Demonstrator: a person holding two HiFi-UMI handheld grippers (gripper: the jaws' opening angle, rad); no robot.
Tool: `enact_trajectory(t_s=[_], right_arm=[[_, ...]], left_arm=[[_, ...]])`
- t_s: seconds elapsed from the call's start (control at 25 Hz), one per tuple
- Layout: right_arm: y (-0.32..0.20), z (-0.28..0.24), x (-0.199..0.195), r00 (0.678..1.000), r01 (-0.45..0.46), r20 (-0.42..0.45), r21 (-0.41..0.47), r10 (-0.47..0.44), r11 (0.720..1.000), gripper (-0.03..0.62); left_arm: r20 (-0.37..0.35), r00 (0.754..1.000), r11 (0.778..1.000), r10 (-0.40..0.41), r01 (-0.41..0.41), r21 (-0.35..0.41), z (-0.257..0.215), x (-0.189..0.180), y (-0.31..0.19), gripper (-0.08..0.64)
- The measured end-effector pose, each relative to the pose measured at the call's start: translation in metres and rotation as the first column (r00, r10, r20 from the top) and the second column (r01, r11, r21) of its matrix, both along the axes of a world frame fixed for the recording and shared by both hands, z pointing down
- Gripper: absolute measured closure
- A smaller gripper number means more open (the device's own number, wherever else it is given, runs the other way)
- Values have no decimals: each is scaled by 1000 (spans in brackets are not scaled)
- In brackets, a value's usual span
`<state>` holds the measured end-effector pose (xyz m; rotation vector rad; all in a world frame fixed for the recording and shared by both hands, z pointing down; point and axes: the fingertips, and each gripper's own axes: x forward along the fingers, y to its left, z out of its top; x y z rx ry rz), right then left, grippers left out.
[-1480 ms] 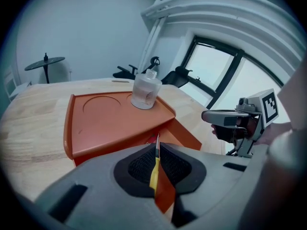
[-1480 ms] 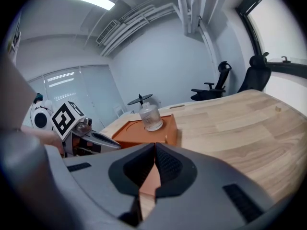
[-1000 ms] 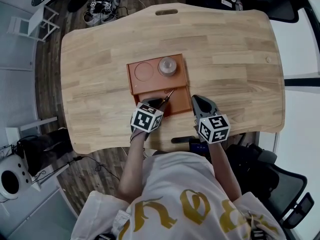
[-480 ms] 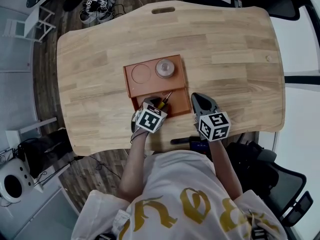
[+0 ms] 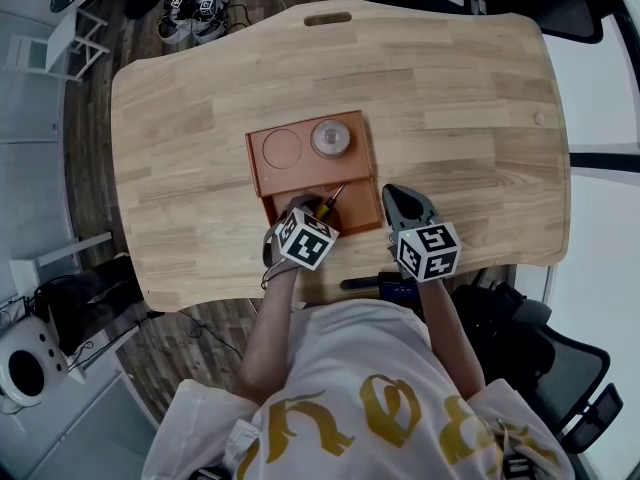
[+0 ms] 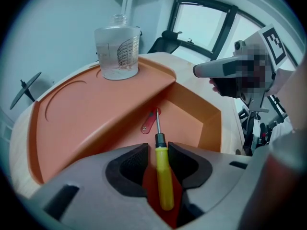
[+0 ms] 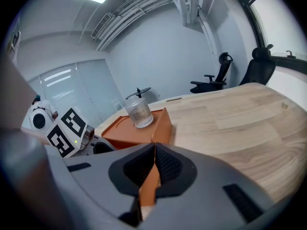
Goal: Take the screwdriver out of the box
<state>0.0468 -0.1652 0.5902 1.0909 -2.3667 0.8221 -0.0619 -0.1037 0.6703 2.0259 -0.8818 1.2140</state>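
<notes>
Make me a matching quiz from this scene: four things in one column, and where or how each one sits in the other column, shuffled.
Things
1. screwdriver
2. clear jar
3. right gripper
4. orange box

Places or states
A. stands on the raised part of the box
B. rests on the wooden table
C. lies in the sunken compartment of the box
D. jaws shut on the box's wall

Pairs: 1-C, 2-A, 3-D, 4-B
</notes>
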Motion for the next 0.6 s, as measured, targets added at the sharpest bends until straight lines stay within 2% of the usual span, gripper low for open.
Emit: enact_trajectory(t_s=[0.16,0.28,0.6], right_arm=[[1,-2,-2,1000,4,2,3,-4,1000,580],[3,-4,-3,1000,7,2,6,-7,1000,580],[4,-8,1,1000,-5,0,12,5,1000,580]], left_arm=[[43,998,999,39,-40,19,1,0,1,437],[76,996,998,53,-55,29,2,-3,1,471],[76,996,998,52,-54,26,1,-4,-1,479]])
